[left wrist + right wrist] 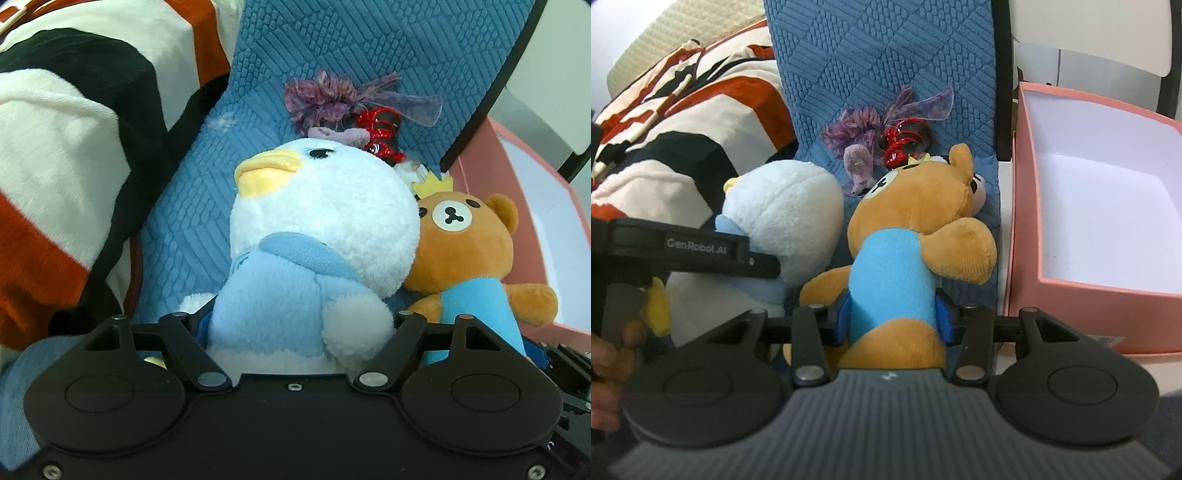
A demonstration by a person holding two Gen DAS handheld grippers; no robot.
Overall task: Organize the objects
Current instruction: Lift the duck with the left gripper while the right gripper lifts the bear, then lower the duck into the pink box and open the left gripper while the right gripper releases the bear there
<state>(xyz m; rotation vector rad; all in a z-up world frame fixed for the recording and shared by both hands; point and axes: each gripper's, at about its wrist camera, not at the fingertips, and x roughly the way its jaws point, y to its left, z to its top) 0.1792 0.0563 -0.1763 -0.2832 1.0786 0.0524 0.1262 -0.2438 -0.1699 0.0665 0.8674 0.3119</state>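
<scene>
Sprawling across the left of both views, a large striped plush [66, 155] in cream, black and rust pile filled the background, seemingly just parked there out of the way. Next in bulk, a blue quilted cushion [332, 48], stitched in blocks of ribbed and pebbled texture, stood behind the toys as a soft backstop. To the right sat an open pink box [1086, 295], stiff card with a plain white inside and nothing visible in it, probably the place the toys were meant to go. The penguin plush [314, 229], round and fleecy in white and pale blue with a felt-like yellow beak, leaned against the cushion; the left gripper [295, 332] had its jaws clamped on the lower body, the pile bulging between them, so the hold looked secure on a squashy thing. Just beside it and touching it, the bear plush [897, 273], short tan pile with a smooth sky-blue tummy and a small yellow crown, lay nearest the box; the right gripper [892, 321] had its jaws clamped round the bear's waist, blue pads pressing in from both sides. Smallest, tucked behind the two heads against the cushion, were a frayed purple doll [858, 147] with gauzy ribbon and a glittery red-and-black trinket [382, 134], neither one held.
</scene>
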